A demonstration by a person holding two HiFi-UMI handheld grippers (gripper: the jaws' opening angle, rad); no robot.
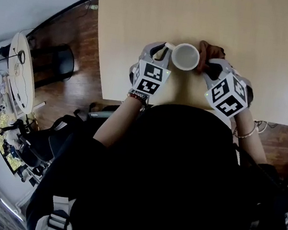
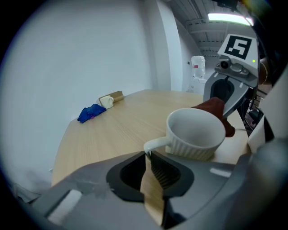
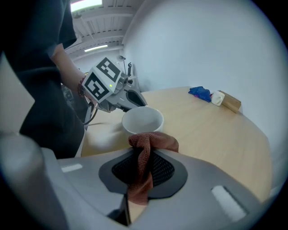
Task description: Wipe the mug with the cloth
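Each hand-held gripper is carrying a cube with black-and-white square markers, and those patterns are the only print showing. The left one's cube is facing up in the head view, and the right one's cube is sitting tilted beside it.

The left hand-held gripper is pinching the handle of the white ribbed mug between its jaw tips, which are nearly pressed together around it. The mug is sitting upright, mouth up, near the edge of the pale wooden desk closest to the person, between the two hand-held grippers.

The right hand-held gripper is clamping a reddish-brown cloth, its jaws squeezed tight on a fold that is hanging down between the pads. The bunched top of the cloth is spilling over the jaw tips. In the left gripper view, that bunch is lying against the mug's outer wall on the side away from the handle.

Well apart from the mug, at the desk's far end, a crumpled blue cloth, a small white cup and a brown box are lying in a row.
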